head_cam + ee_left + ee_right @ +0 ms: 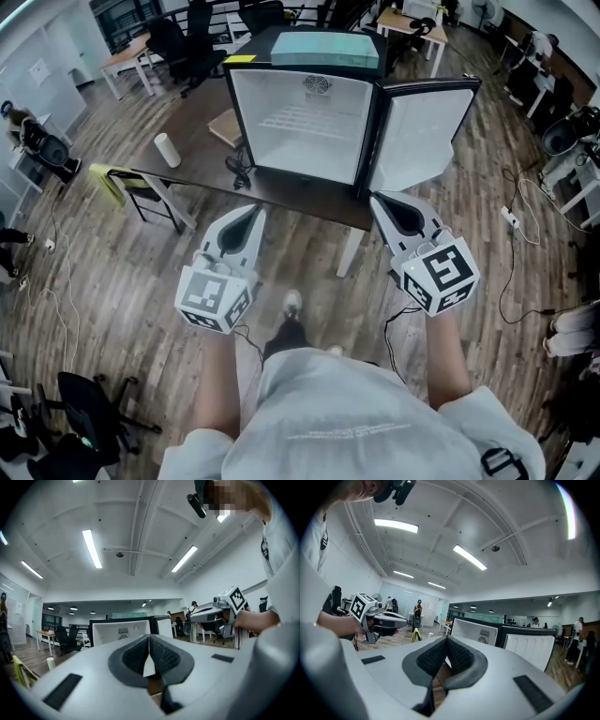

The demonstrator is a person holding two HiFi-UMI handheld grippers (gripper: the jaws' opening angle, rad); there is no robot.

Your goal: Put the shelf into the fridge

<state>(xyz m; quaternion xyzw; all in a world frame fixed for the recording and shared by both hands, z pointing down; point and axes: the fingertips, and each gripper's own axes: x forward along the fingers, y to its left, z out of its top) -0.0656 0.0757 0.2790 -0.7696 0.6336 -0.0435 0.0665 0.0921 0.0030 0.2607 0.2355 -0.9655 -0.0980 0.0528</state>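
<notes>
A small black fridge [300,112] stands on a dark table [309,197] with its door [422,131] swung open to the right. The white inside shows faint horizontal lines [300,117]; I cannot tell whether they are a shelf. A flat tan board [225,127] lies on the table left of the fridge. My left gripper [251,214] and right gripper [380,199] hover side by side before the table's near edge, both shut and empty. In the left gripper view the pads [149,641] meet, with the fridge [122,632] beyond. The right gripper view shows the same closed jaws [446,641].
A white cylinder [167,150] and tangled cables [239,169] sit on the table's left part. A chair with a yellow cloth [117,183] stands left of it. A power strip and cord [509,217] lie on the wood floor at right. Desks and office chairs fill the background.
</notes>
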